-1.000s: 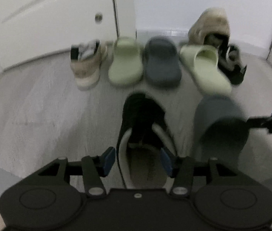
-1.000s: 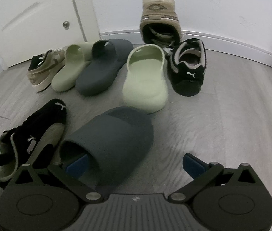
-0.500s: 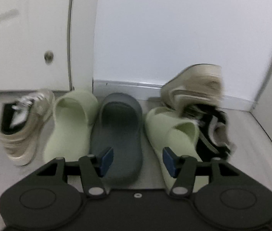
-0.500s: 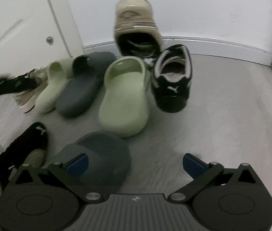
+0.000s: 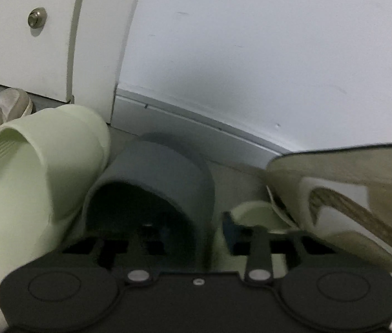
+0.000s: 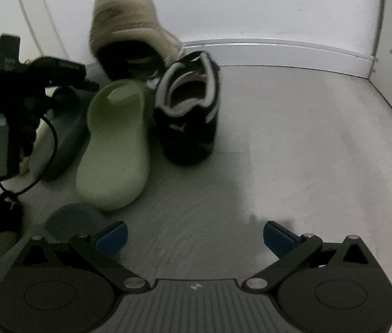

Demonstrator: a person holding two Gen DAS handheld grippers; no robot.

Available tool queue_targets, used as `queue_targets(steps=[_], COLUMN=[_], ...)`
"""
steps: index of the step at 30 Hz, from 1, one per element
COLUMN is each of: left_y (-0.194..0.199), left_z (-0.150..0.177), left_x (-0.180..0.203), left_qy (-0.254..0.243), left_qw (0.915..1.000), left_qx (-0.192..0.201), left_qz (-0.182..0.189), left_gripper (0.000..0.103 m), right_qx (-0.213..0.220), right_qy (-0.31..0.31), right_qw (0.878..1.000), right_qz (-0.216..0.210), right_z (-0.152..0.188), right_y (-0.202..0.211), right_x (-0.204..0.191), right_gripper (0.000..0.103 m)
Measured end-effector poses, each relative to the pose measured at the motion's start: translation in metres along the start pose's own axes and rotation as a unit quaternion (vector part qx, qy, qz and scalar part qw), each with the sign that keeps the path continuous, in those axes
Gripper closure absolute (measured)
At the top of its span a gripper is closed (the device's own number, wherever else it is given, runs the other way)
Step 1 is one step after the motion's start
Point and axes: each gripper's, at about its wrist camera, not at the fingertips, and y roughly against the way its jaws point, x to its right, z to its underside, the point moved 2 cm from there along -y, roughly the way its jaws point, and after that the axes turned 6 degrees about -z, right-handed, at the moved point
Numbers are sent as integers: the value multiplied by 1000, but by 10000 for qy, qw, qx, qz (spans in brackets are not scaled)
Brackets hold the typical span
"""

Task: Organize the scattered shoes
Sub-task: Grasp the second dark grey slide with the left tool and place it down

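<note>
**A:** Where was the dark grey slide [image 5: 154, 172]?

**B:** At the centre of the left wrist view, on the floor [image 6: 293, 138] near the baseboard [image 5: 196, 119]; a pale green slide [image 5: 38, 172] lay touching it on the left, and a tilted beige sneaker [image 5: 348, 188] filled the right edge.

**A:** And the left hand-held gripper [image 5: 196, 230]?

**B:** Pinching that slide's right side wall; its jaws had closed in on it, one pad inside the slide and the other outside, just beside a second green slide [image 5: 254, 213].

**A:** The right hand-held gripper [image 6: 194, 236]?

**B:** Spread wide over bare floor with nothing between its jaws; another dark grey slide [image 6: 71, 219] sat at the lower left, near its left pad.

**A:** Anything else in that view?

**B:** A black sneaker [image 6: 190, 116] stood upper centre, touching the green slide on its left; a beige sneaker leaned against the wall [image 6: 251, 5] behind them; focus was soft.
</note>
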Motion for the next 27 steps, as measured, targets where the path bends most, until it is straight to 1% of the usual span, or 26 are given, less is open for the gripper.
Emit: queue_targets(steps=[3, 4, 5, 6, 7, 9, 10, 11, 12, 13, 14, 15, 18, 19, 20, 22, 23, 24, 26, 27], left_y=[9, 21, 28, 42, 70, 93, 115, 123, 142, 171, 175, 204, 236, 251, 256, 276, 280, 286, 294, 296], left_z=[-4, -5, -6, -8, -10, -11, -10, -10, -8, -2, -1, 11, 32, 45, 50, 76, 81, 94, 124, 127], left_x=[-10, -14, -16, -17, -17, -14, -10, -8, -7, -4, -3, 2, 10, 14, 16, 23, 25, 28, 38, 38], left_qy=[410, 562, 614, 658, 546, 359, 133, 66, -42, -239, -256, -441, -728, -815, -834, -752, -711, -615, -543, -548], left_qw=[9991, 9982, 9977, 9967, 9955, 9947, 9932, 9925, 9912, 9897, 9895, 9884, 9876, 9880, 9883, 9910, 9916, 9927, 9916, 9913], left_qx=[42, 154, 224, 405, 726, 944, 1141, 1200, 1287, 1353, 1359, 1384, 1307, 1193, 1140, 800, 718, 517, 102, 64], left_qz=[67, 145, 189, 259, 274, 189, 210, 228, 294, 412, 417, 441, 472, 546, 577, 763, 807, 901, 1166, 1191], left_gripper=[90, 90, 90, 91, 91, 91, 91, 91, 91, 91, 91, 92, 92, 92, 92, 92, 91, 91, 91, 91], right_qx=[9, 8, 10, 18, 33, 61, 84, 106, 140, 175, 203, 233, 364, 406, 454, 591, 644, 679, 741, 756], right_qy=[12, 35, 49, 64, 80, 103, 118, 134, 147, 149, 142, 130, 73, 62, 58, 57, 45, 21, -28, -53], right_qw=[10000, 10000, 10000, 10000, 9999, 9999, 9999, 9998, 9998, 9997, 9997, 9996, 9993, 9992, 9989, 9982, 9979, 9976, 9971, 9969], right_qz=[35, 46, 55, 62, 66, 68, 63, 59, 56, 52, 49, 42, 19, 19, 34, 85, 111, 139, 194, 220], right_z=[0, 1, 2, 3, 4, 5, 6, 7, 7, 8, 9, 9, 11, 12, 13, 16, 18, 20, 24, 26], right_y=[1, 2, 3, 5, 7, 10, 12, 14, 17, 20, 23, 25, 34, 38, 42, 53, 58, 63, 71, 74], right_x=[3, 3, 3, 3, 1, -1, -2, -3, -5, -5, -6, -6, -8, -9, -10, -12, -12, -11, -9, -8], right_gripper=[0, 0, 0, 0, 0, 0, 0, 0, 0, 0, 0, 0, 0, 0, 0, 0, 0, 0, 0, 0])
